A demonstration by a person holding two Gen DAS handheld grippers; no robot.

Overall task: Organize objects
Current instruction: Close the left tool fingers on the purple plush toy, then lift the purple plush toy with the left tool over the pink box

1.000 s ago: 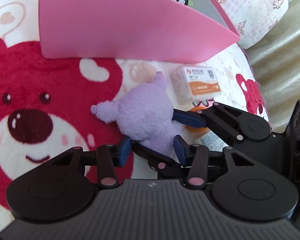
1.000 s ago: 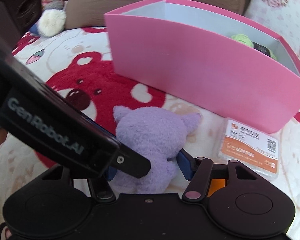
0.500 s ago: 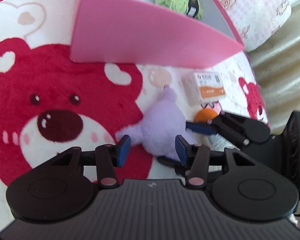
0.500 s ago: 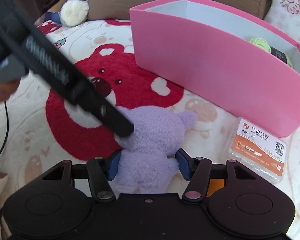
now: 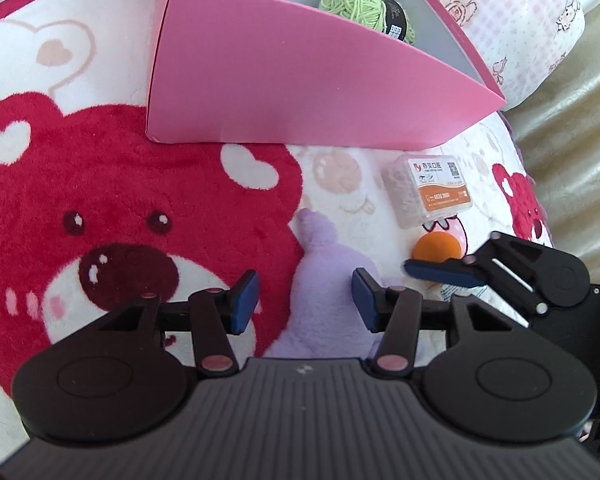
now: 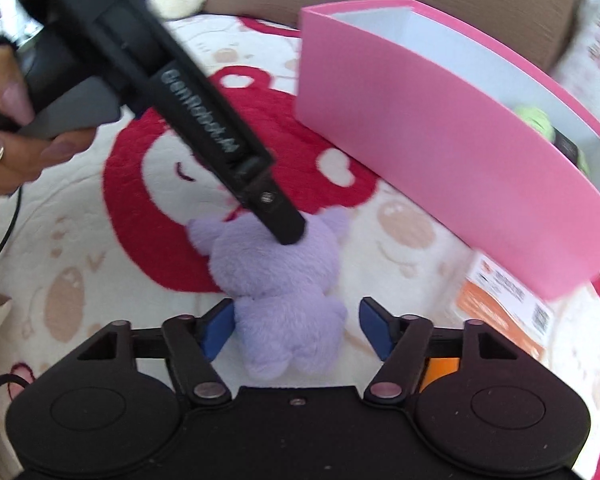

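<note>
Left wrist view: the left hand-held gripper (image 5: 305, 300) stood spread above the purple plush toy (image 5: 326, 300), pads clear of the fur. A second earlier it sat lower, closer over the toy; it had since drawn back, so more of the pink box (image 5: 300, 80) showed, with the green yarn ball (image 5: 354, 2) inside. The clear packet (image 5: 430, 184) and orange ball (image 5: 436, 249) lay on the bear blanket (image 5: 100, 200).

Right wrist view: the right hand-held gripper (image 6: 298, 330) was opening, its jaws spread either side of the plush toy (image 6: 278, 280) without pressing it. Half a second earlier it had pinched the toy; the toy now lay loose on the blanket, outside the box, so probably a re-grip was needed.
</note>
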